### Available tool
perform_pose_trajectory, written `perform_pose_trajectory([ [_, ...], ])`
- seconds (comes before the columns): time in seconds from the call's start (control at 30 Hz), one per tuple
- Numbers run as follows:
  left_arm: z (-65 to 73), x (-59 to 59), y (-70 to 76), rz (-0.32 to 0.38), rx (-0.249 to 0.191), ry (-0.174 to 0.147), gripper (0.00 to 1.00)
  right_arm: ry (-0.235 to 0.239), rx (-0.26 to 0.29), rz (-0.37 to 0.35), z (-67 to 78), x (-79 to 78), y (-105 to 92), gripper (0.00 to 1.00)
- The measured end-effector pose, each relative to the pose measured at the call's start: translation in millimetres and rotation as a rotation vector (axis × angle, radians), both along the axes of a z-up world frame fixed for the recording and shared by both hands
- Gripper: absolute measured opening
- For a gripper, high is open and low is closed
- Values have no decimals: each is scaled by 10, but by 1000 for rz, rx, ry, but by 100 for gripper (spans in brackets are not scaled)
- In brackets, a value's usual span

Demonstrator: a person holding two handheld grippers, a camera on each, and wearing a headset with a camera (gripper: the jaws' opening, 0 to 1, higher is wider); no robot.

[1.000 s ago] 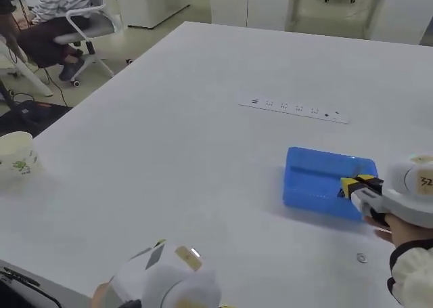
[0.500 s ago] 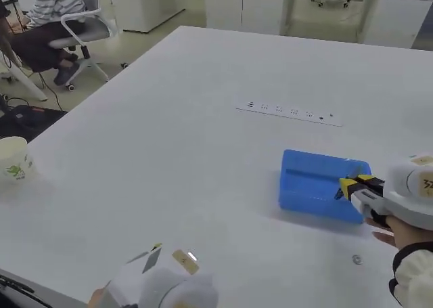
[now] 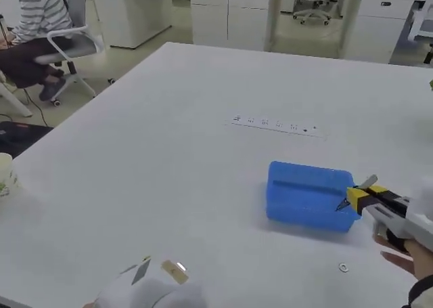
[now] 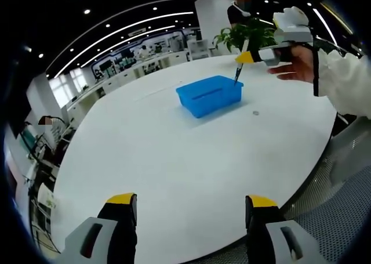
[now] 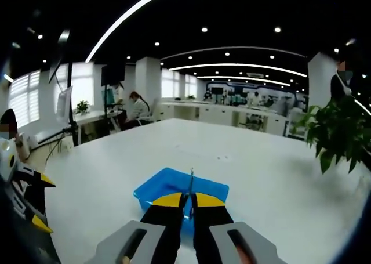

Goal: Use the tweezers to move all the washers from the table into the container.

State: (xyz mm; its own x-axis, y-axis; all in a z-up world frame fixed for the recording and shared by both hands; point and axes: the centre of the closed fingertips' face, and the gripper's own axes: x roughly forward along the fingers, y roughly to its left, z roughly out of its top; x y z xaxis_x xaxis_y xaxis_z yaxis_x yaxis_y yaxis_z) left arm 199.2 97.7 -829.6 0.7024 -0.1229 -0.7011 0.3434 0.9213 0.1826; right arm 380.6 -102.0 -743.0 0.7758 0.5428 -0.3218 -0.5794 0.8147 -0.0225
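One small washer [image 3: 344,267] lies flat on the white table [image 3: 169,152]. It is a little behind the tips of the tweezers [image 3: 344,203], on the person's side, and outside the blue container [image 3: 304,193]. The tweezers point down over the near edge of the container. I cannot tell if the tips carry a washer, because they are too small to see. Any washers inside the container are also too small to make out.

The right gripper [image 3: 358,198] has its jaws pressed together on the handle of the tweezers, and it hovers just beside the container. The left gripper [image 4: 191,201] is low and well apart from the tool, near the table edge. Its jaws are spread wide and it holds nothing.

I think the danger is in the pick. The washer is thin and lies flat, so the tips may slide over it or flick it away across the smooth table. If the tweezers turn in the jaws, the tips will miss. A low pass could also knock the container wall.
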Motion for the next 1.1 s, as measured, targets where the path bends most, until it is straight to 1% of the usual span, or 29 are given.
perform_pose_trajectory([
  [0.13,6,-11,-19,-7,-3,4,78,-4,-4,-14,-9,-124,-86,3],
  [0.2,36,-17,-63,-23,-17,-6,78,-2,-13,-19,-51,-144,-141,3],
  [0.27,42,-15,-64,-28,-10,-10,78,9,-10,-24,-95,-205,-166,3],
  [0.4,45,-14,-72,-34,-12,-11,79,23,-18,-37,-205,-257,-213,3],
  [0.57,25,-35,-103,-58,-4,1,79,58,-29,-60,-404,-352,-269,3],
  [0.77,34,-26,-103,-60,-9,-7,78,89,-37,-77,-567,-400,-331,3],
  [0.87,23,-33,-104,-63,-7,-1,78,109,-40,-80,-653,-412,-354,3],
  [0.97,19,-41,-123,-75,0,1,77,117,-44,-75,-678,-423,-358,3],
  [1.03,-2,-51,-122,-79,6,10,77,124,-41,-70,-692,-427,-354,3],
  [1.1,0,-46,-119,-80,9,9,77,132,-34,-71,-708,-437,-354,3],
])
